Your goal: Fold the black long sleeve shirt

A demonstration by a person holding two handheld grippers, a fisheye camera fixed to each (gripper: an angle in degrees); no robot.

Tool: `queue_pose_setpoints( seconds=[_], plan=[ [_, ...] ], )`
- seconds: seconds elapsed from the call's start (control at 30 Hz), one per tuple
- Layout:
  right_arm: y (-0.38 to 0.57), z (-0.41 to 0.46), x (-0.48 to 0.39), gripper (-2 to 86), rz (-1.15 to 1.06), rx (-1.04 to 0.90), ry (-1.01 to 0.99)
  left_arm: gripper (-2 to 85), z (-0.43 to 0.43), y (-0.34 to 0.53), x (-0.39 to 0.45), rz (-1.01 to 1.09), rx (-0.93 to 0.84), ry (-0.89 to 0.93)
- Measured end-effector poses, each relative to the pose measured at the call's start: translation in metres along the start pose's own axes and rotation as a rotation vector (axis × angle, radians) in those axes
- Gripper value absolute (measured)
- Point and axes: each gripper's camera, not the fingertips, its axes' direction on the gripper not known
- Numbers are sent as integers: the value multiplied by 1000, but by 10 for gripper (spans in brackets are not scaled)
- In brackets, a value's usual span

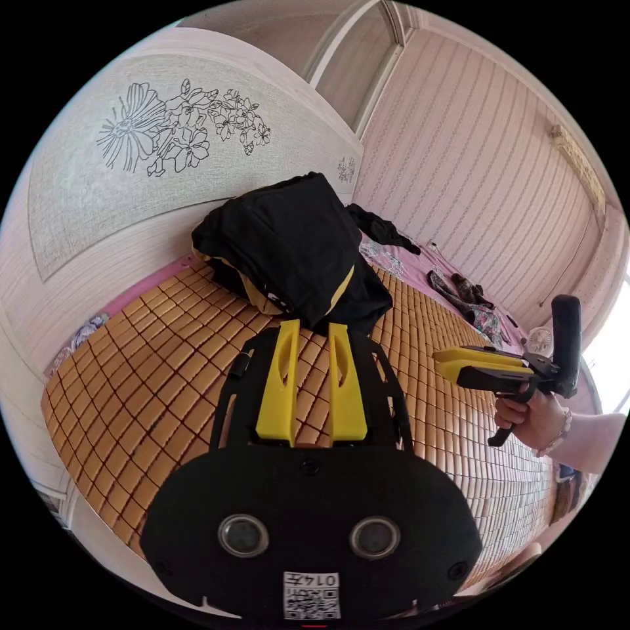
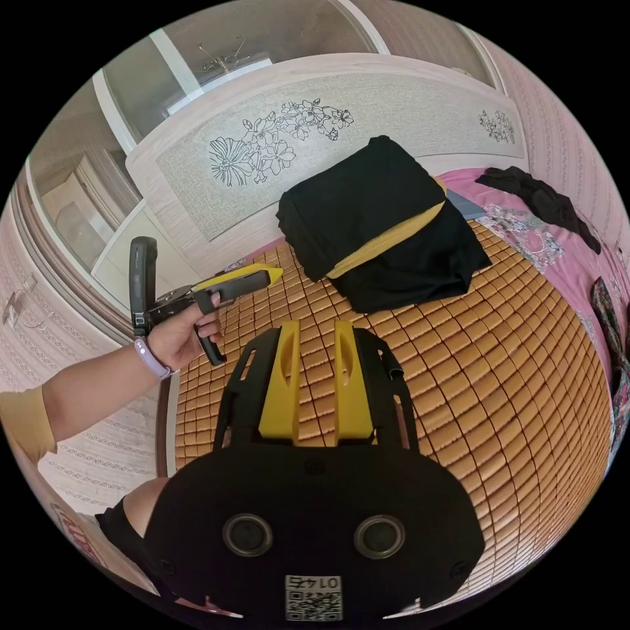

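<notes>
Woven bamboo mat [image 2: 512, 407] — soft black folded shirt [image 2: 367, 190], yellow-edged.

A bed fills the room, covered by a woven bamboo mat [image 2: 499, 394] of small amber tiles over a pink sheet [image 1: 420, 259]. Its pale headboard [image 1: 98, 216] carries black line-drawn flowers. The walls [image 1: 485, 170] wear pink striped paper — daylight glares in from a window [image 1: 613, 367] at one edge.

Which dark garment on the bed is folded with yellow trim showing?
The black folded pile on the bamboo mat, near the headboard. The other dark garment lies crumpled on the pink sheet, no yellow visible.
</notes>
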Motion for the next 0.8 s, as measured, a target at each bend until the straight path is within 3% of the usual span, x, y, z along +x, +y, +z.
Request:
queue_pose_setpoints(
  seconds=[0.17,0.27,0.4,0.6,0.7,0.8],
  plan=[
    [-53,79,6,71,47,40,-3,61,27,-19,-26,-67,29,-20],
    [-71,111,8,51,47,-62,38,56,35,-21,-34,-54,18,13],
    [-76,97,-3,28,-58,-54,16,37,18,-22,-33,-21,11,30],
    [-81,-17,-10,15,-51,102,-33,1,-51,-57,50,307,121,-45],
    [-55,-94,-23,12,-45,164,-29,1,-93,-63,90,316,118,92],
    [31,-155,-44,10,-25,153,3,0,-124,-12,134,307,49,317]
  ],
)
